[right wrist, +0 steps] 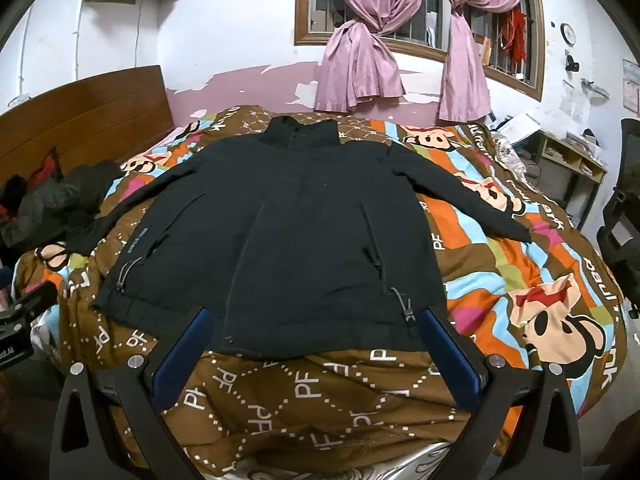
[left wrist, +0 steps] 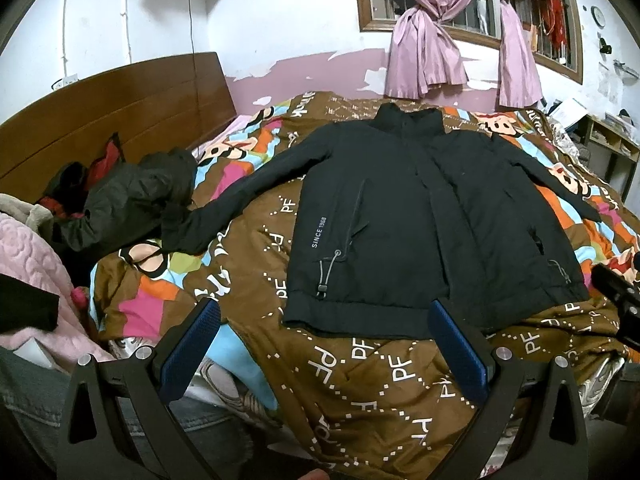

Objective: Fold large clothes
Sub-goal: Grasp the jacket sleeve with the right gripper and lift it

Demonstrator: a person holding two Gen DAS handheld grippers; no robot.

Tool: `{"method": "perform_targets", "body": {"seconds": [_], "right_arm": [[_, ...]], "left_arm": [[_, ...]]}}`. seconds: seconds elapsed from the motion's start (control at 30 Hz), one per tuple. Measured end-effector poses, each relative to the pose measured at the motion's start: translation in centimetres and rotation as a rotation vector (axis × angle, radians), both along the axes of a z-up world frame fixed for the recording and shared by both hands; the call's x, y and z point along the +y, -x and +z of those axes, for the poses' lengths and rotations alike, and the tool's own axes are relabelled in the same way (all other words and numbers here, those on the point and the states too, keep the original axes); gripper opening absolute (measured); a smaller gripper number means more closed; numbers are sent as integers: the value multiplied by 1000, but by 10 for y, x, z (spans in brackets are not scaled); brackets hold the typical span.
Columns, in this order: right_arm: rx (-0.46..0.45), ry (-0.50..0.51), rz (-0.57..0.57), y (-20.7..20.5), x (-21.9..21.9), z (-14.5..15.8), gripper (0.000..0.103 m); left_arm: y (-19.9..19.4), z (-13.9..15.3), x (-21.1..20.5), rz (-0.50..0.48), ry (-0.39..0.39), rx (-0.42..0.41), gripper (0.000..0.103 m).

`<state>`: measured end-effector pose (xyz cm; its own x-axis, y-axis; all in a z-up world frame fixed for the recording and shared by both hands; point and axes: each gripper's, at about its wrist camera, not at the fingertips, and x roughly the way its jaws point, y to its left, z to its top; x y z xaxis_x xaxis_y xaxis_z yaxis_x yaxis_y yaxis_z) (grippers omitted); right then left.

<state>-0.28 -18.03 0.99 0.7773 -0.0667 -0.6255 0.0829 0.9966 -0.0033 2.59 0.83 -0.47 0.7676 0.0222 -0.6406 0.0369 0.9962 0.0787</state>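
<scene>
One "SINCE" print (left wrist: 319,233) (left view only)

The jacket (left wrist: 404,208) is matt black cloth, smooth, with a cord toggle near its hem. Under the jacket, the quilt (left wrist: 360,392) is soft printed cloth with a faint sheen. Behind the jacket, the headboard (left wrist: 120,108) is glossy varnished wood. The finger pads (left wrist: 192,356) look like dimpled blue rubber on matt black plastic.

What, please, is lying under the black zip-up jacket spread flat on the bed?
The black zip-up jacket lies directly on the brown cartoon-print quilt, which shows all round it. The quilt's pattern beneath the jacket is covered; anything else under it cannot be seen.
</scene>
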Motion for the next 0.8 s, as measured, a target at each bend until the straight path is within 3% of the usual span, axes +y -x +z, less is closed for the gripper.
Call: {"method": "perform_targets", "body": {"seconds": [0.17, 0.43, 0.8], "right_arm": [[-8, 39, -8, -9, -4, 14, 103], [-67, 95, -4, -37, -25, 55, 103], [-127, 215, 3, -115, -82, 75, 103]], "left_arm": [[-22, 12, 1, 11, 9, 32, 101], [-78, 49, -14, -19, -81, -68, 102], [-159, 61, -64, -35, -81, -127, 102]]}}
